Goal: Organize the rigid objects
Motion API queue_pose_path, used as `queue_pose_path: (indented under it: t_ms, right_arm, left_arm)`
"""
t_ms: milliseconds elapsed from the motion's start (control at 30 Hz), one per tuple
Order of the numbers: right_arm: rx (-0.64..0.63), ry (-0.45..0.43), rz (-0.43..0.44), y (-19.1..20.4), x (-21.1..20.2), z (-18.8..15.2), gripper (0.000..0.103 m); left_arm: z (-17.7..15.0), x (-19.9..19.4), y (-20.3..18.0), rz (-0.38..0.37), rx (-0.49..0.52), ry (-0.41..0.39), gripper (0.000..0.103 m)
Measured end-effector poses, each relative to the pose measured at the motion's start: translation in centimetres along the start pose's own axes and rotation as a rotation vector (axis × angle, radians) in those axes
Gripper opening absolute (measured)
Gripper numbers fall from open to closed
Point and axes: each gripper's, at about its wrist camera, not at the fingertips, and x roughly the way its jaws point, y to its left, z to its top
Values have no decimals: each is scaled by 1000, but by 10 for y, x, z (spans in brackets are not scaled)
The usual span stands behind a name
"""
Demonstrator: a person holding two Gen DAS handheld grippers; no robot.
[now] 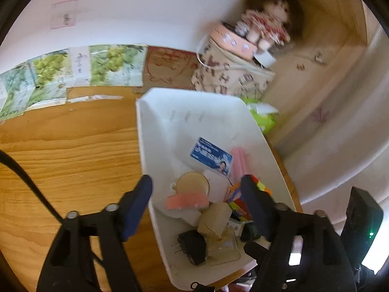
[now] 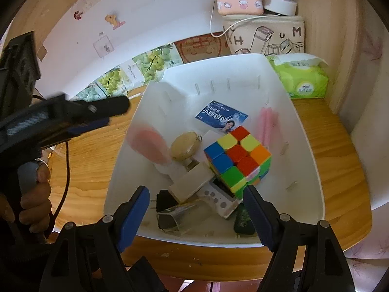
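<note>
Both tongs spread, empty; cube (image 2: 237, 158) sits at 12 o'clock of right gripper (image 2: 195, 215), nearer than left gripper (image 1: 197, 206).

A wooden table (image 2: 340, 146) with a pale orange grain carries a white plastic bin (image 2: 304, 146), which sits on its right part, close to the front edge. Behind the bin, a green tissue pack (image 2: 301, 77) lies on the wood near the right-hand wall, beside a beige printed bag (image 2: 267, 36) that stands at the back corner. Along the rear edge, cards printed with green grapes (image 1: 51, 68) lean where table meets white wall, with a brown cardboard piece (image 1: 167, 65) next to them. A black cable (image 2: 66, 170) trails over the table's left side.
</note>
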Motion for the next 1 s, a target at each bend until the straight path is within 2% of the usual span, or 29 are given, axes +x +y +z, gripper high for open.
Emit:
queue_pose_path:
  t_ms: [233, 433, 567, 767, 833, 1000]
  right_arm:
    - [-31, 1, 4, 26, 5, 6, 81]
    - [-71, 0, 16, 63, 6, 12, 82]
    - [-109, -23, 21, 92, 2, 14, 82]
    - [-132, -64, 11, 129, -10, 12, 85]
    - [-127, -73, 7, 140, -14, 9, 87]
    - [-97, -91, -28, 157, -23, -4, 87]
  left_arm:
    - [0, -23, 42, 44, -112, -35, 83]
    - [-15, -53, 82, 181, -185, -51, 84]
    - [-28, -82, 103, 254, -235, -92, 84]
    - [-43, -124, 113, 367, -199, -174, 96]
    - [-47, -131, 115, 382, -184, -183, 99]
    - [-62, -142, 115, 381, -135, -176, 100]
